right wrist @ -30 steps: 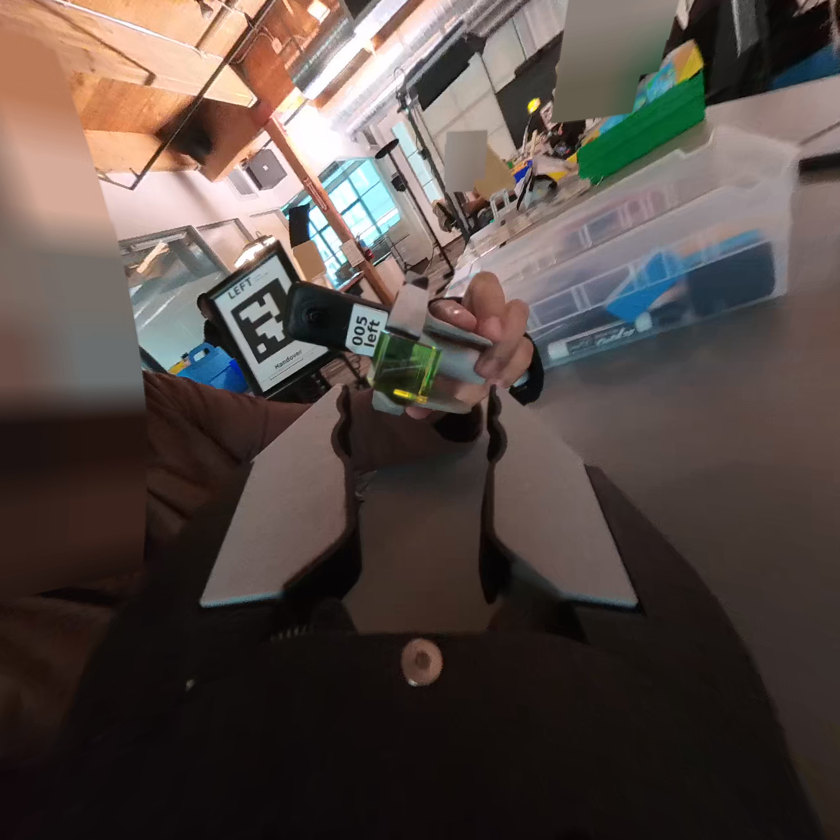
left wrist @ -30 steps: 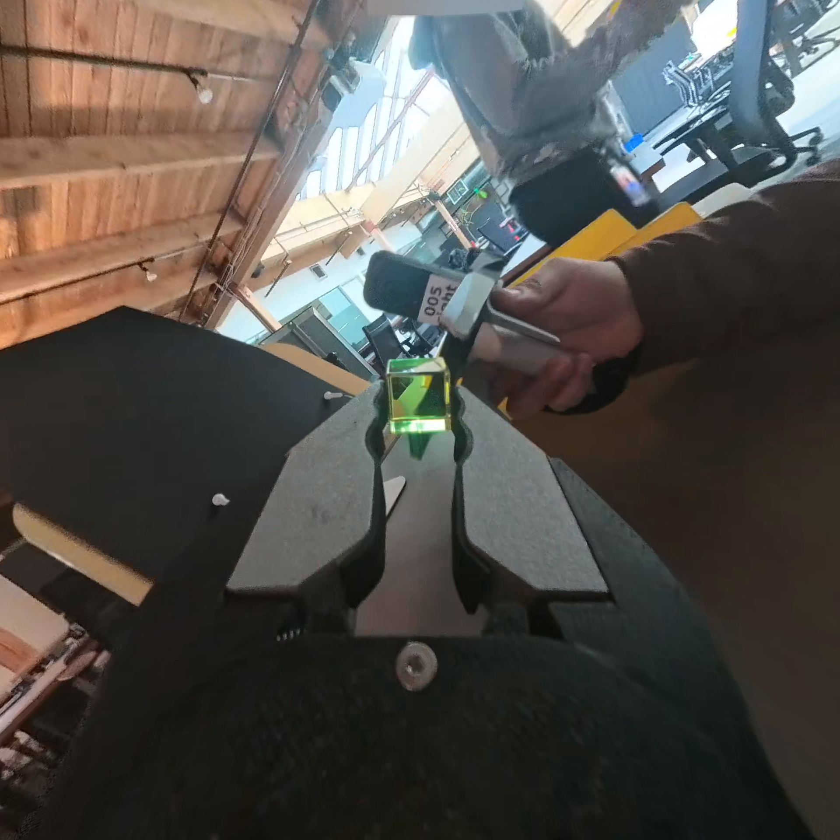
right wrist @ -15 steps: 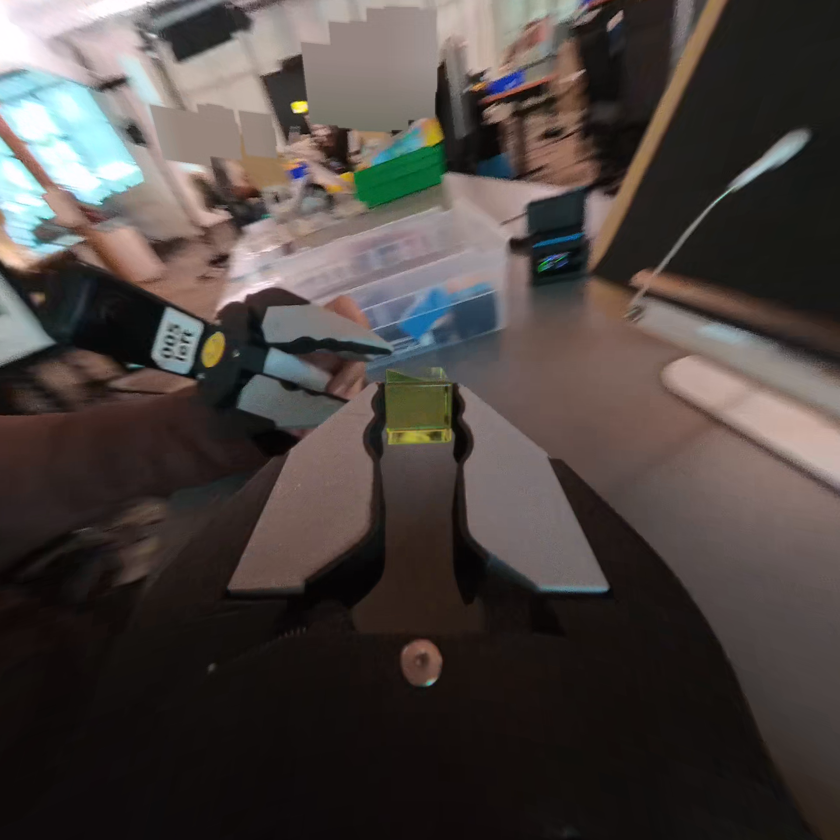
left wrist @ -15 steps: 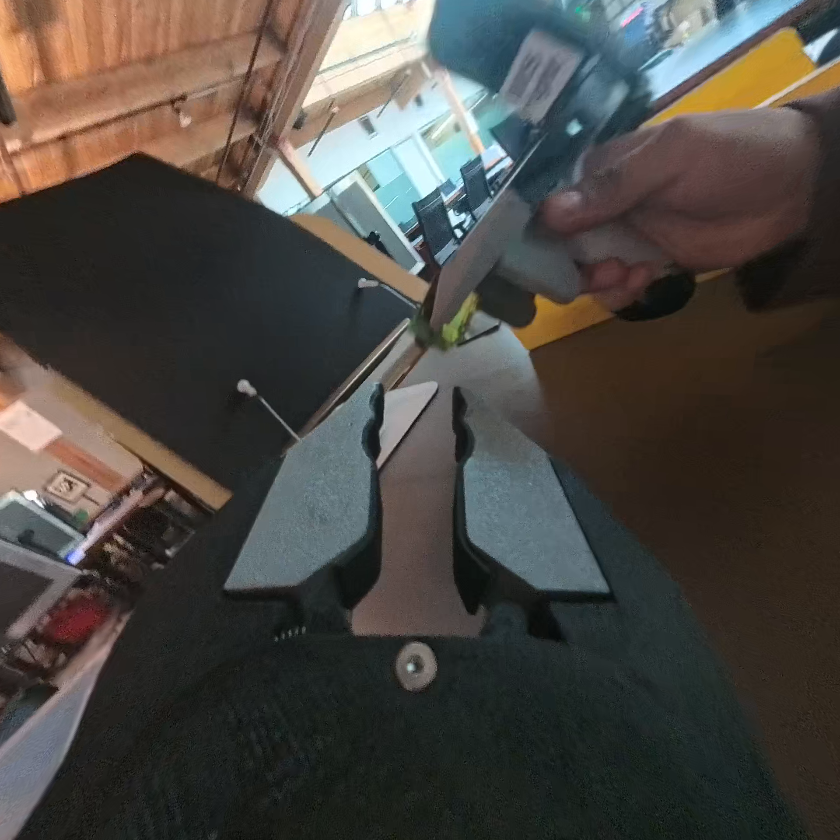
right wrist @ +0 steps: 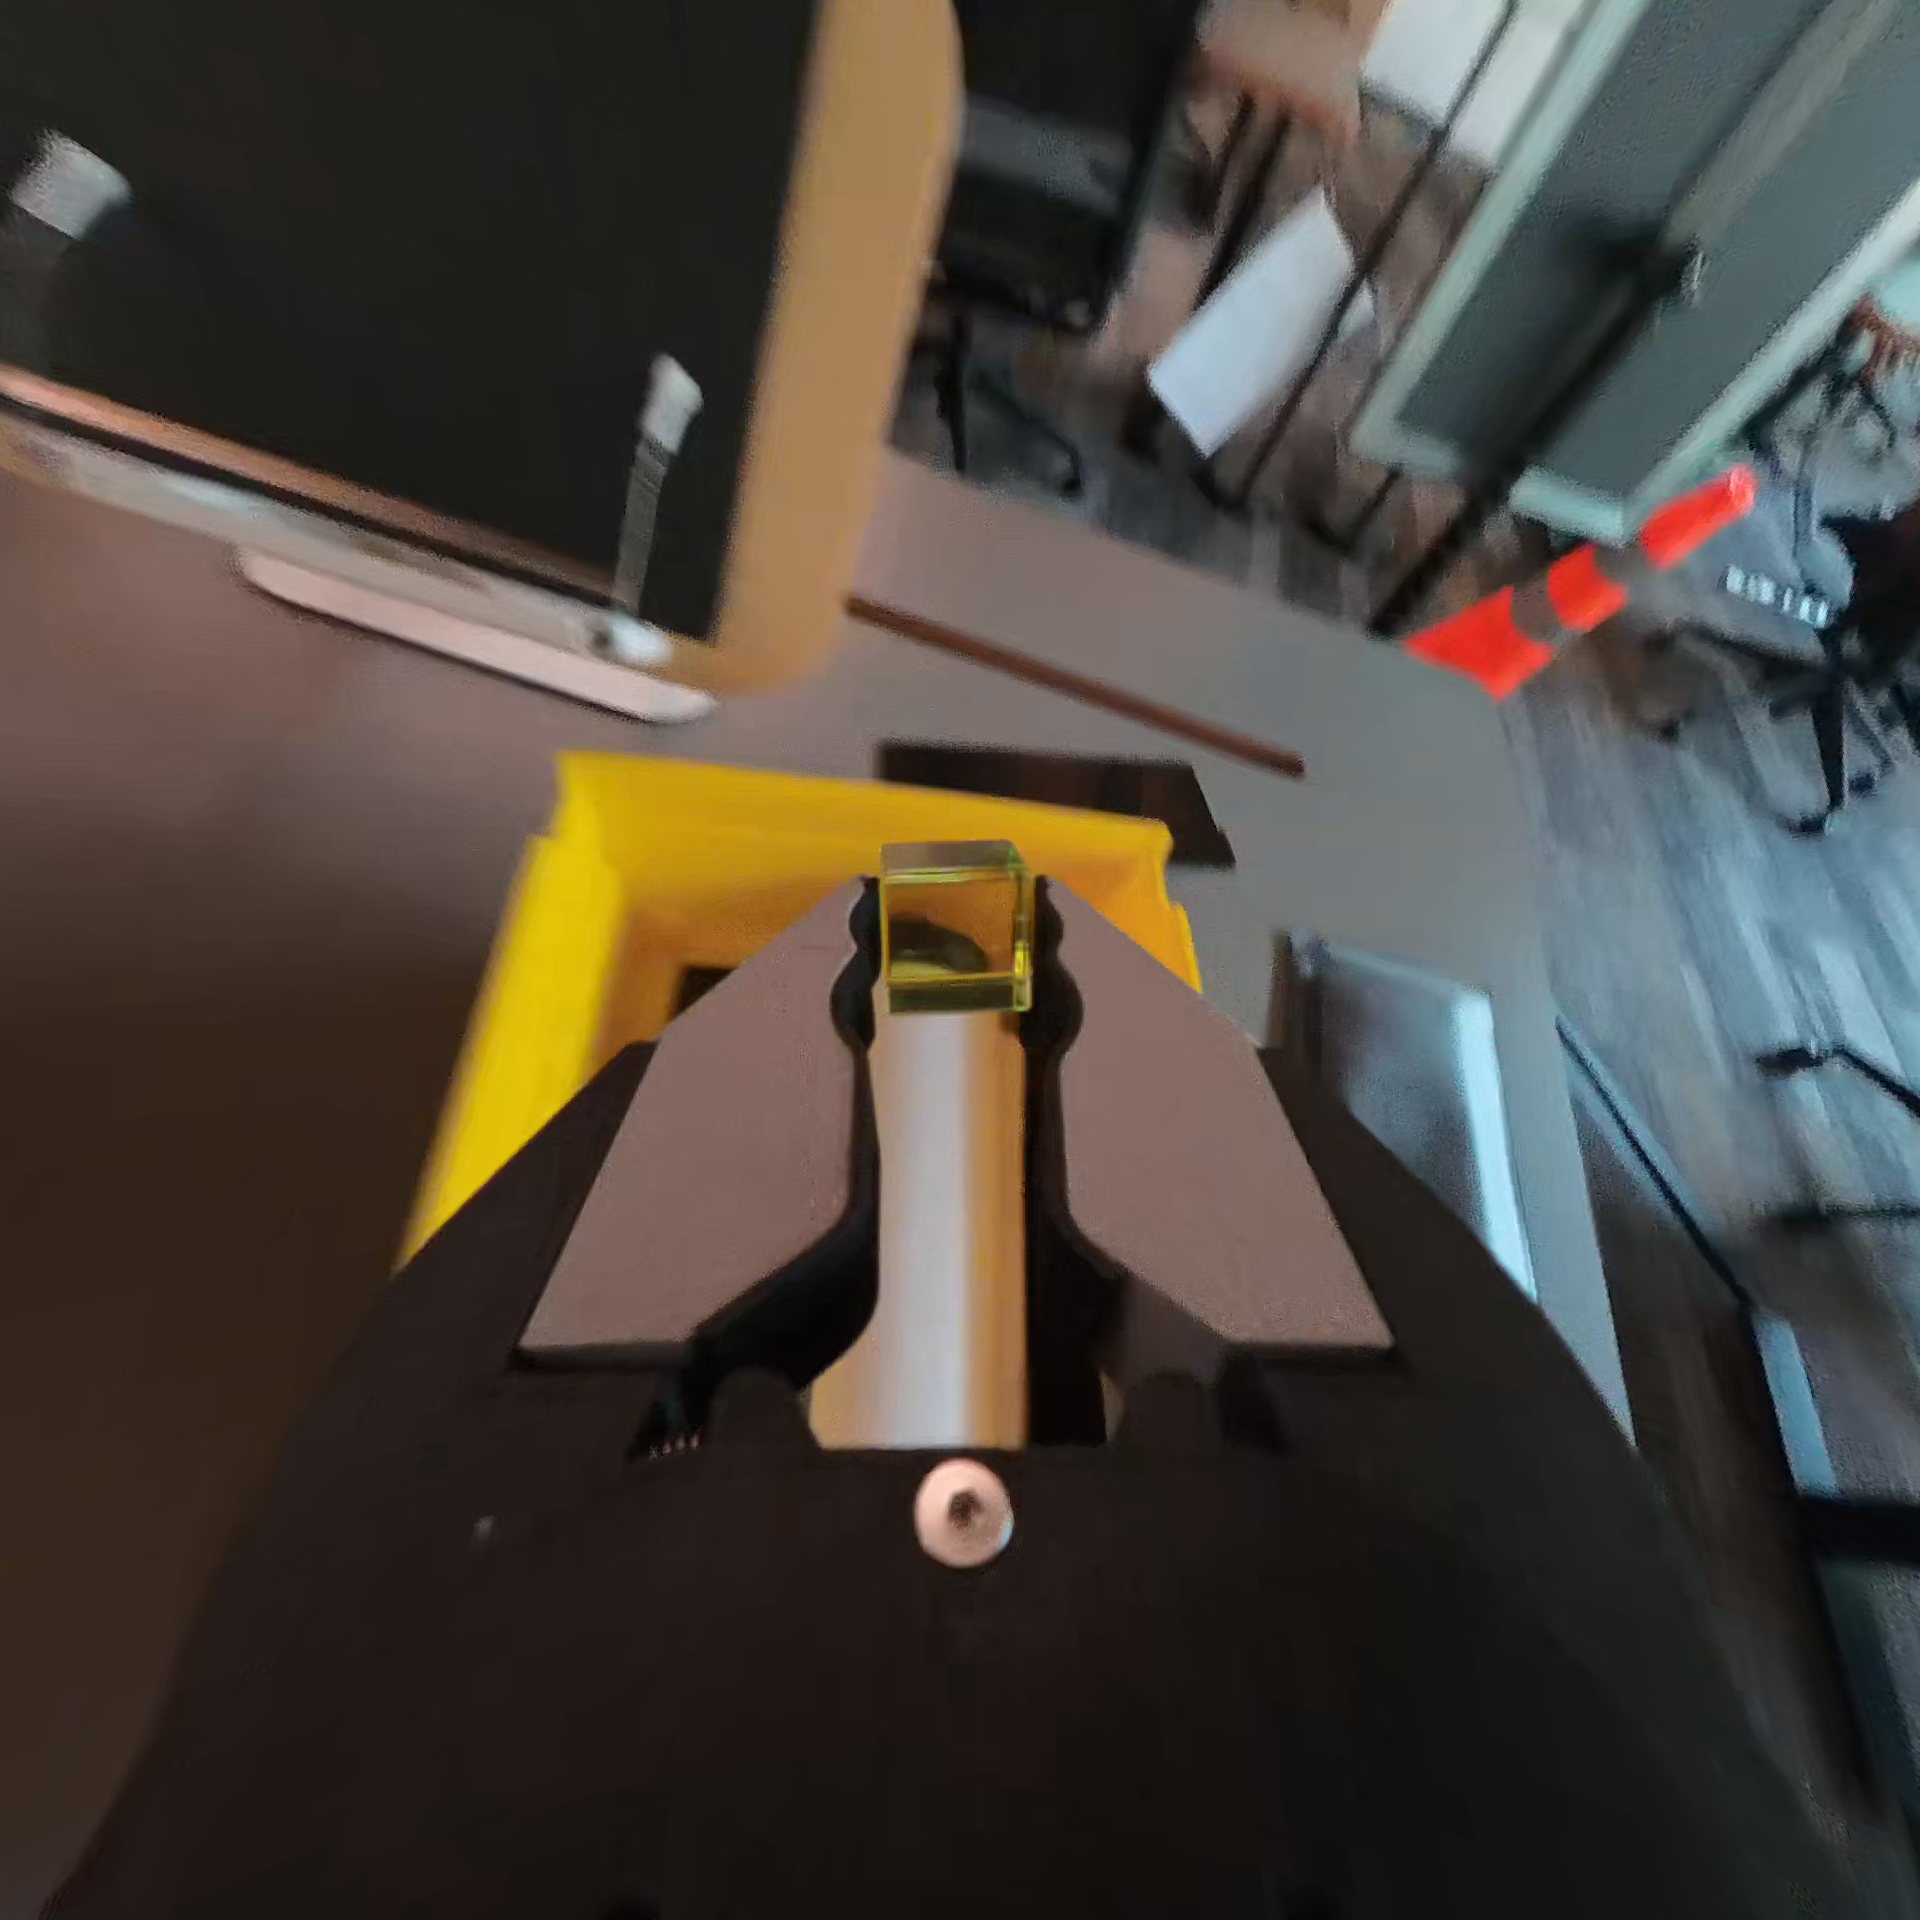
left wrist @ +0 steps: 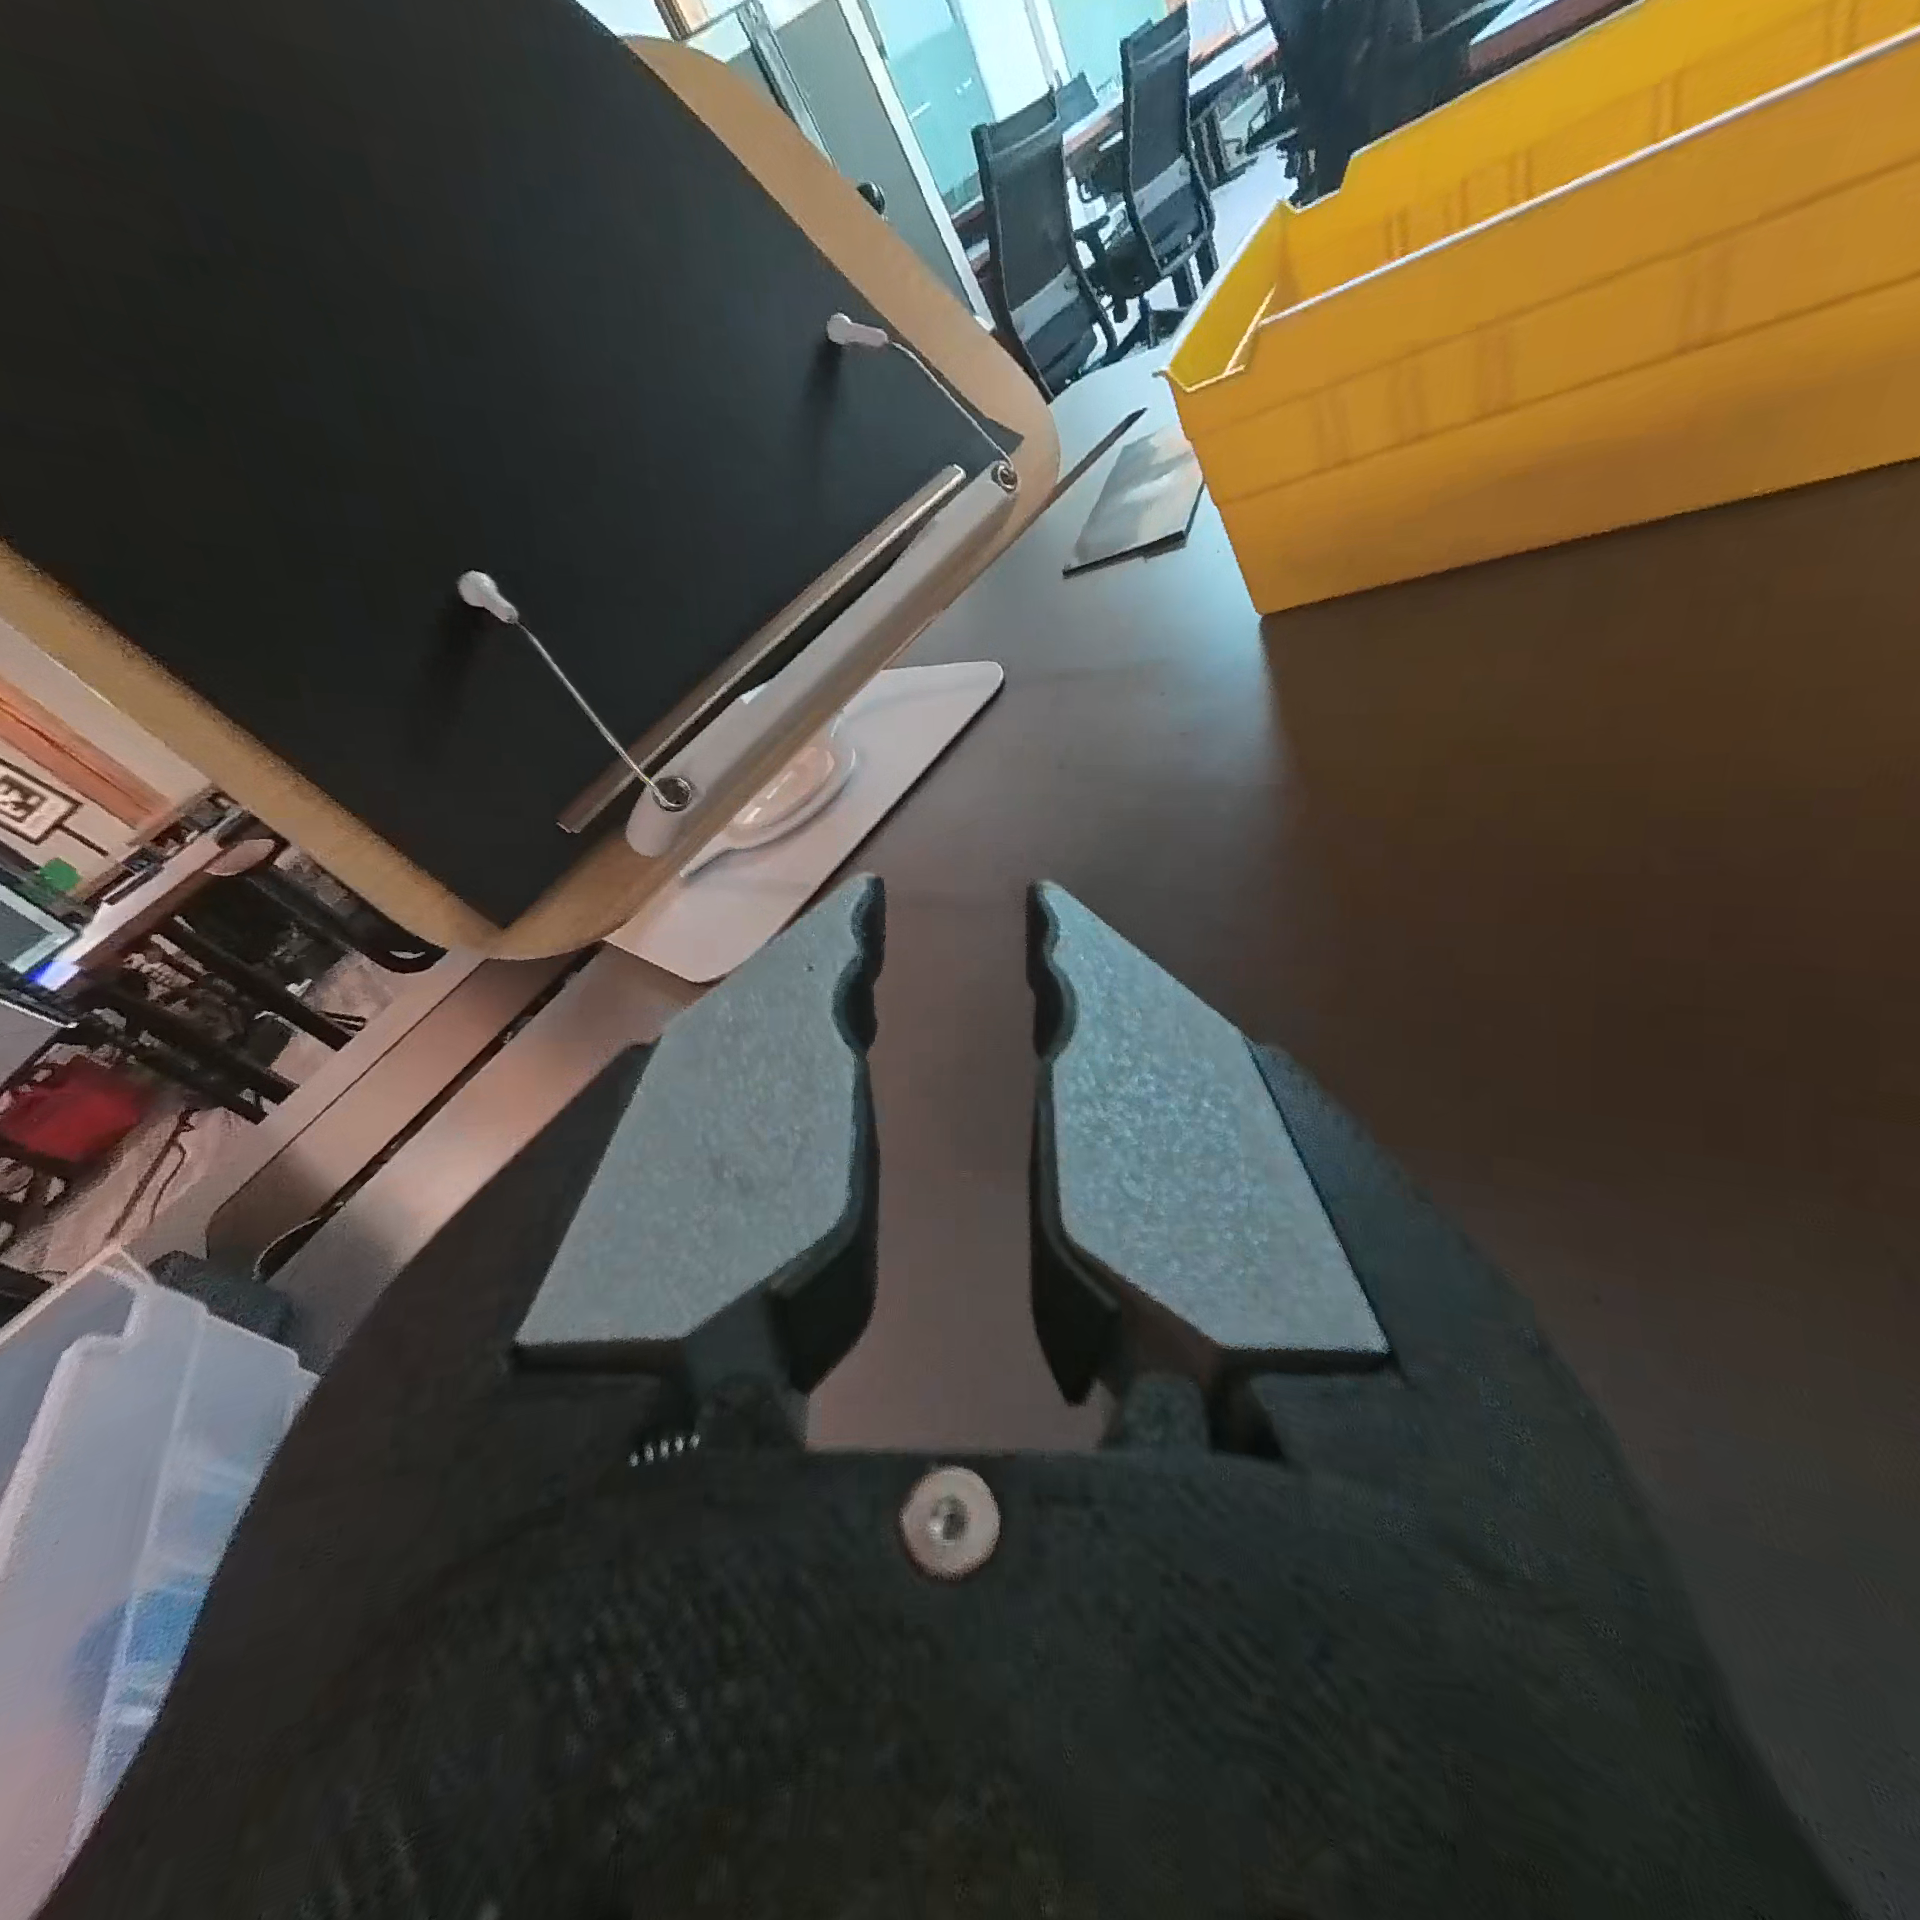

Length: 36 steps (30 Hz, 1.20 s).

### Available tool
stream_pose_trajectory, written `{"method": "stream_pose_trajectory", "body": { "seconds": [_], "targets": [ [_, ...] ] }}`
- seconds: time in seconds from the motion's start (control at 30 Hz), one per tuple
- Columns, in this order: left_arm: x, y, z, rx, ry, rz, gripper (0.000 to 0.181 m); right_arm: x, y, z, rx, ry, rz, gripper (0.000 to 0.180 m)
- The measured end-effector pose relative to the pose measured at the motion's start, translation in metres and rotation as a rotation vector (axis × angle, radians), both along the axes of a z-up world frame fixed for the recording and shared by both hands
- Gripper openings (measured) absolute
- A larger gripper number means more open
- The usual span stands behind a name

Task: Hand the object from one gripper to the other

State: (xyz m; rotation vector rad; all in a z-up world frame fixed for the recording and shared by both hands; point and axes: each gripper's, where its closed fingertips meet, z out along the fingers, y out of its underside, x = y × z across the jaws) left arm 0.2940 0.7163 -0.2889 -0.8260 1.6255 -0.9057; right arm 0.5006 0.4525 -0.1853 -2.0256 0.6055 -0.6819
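Note:
A small clear yellow-green cube (right wrist: 954, 927) sits between the fingertips of my right gripper (right wrist: 954, 914), which is shut on it and holds it above the near end of a yellow bin (right wrist: 727, 821). My left gripper (left wrist: 954, 914) is empty, its jaws a small gap apart, low over the dark table (left wrist: 1507, 935). The cube does not show in the left wrist view. Neither view shows the other gripper.
A black board with a tan rim (left wrist: 416, 416) stands on a white base (left wrist: 821, 790) to the left. The yellow bin (left wrist: 1558, 343) lies at the far right. A clear plastic box (left wrist: 114, 1455) is at the lower left. The table edge and the floor (right wrist: 1662, 883) lie to the right. My hands' fingertips stand some 35 centimeters from each other.
The cube has passed from my left gripper to my right. My right gripper has swung away with it to above the yellow bin. My left gripper has dropped low over the table, empty.

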Motion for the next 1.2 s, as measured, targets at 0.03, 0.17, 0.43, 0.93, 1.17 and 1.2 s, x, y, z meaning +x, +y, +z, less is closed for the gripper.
{"method": "stream_pose_trajectory", "body": {
  "seconds": [0.03, 0.17, 0.43, 0.93, 1.17, 1.2],
  "targets": [
    [0.000, 0.000, -0.001, 0.006, 0.003, 0.000, 0.023, 0.016, -0.008, -0.021, -0.024, 0.050, -0.019, 0.025],
    [0.000, 0.002, -0.004, -0.008, 0.013, 0.006, 0.023, 0.060, -0.043, -0.088, -0.202, 0.202, -0.151, 0.038],
    [0.002, 0.003, -0.013, -0.034, 0.065, 0.014, 0.023, 0.006, 0.038, 0.000, 0.000, 0.125, 0.072, 0.070],
    [0.006, 0.027, -0.012, -0.238, 0.106, 0.139, 0.026, -0.141, 0.243, -0.115, 0.135, 0.229, 0.457, 0.091],
    [0.009, 0.039, -0.008, -0.278, 0.089, 0.234, 0.011, -0.126, 0.241, -0.155, 0.083, 0.200, 0.425, 0.080],
    [0.009, 0.040, -0.006, -0.278, 0.083, 0.242, 0.008, -0.126, 0.240, -0.156, 0.083, 0.228, 0.424, 0.082]
  ]
}}
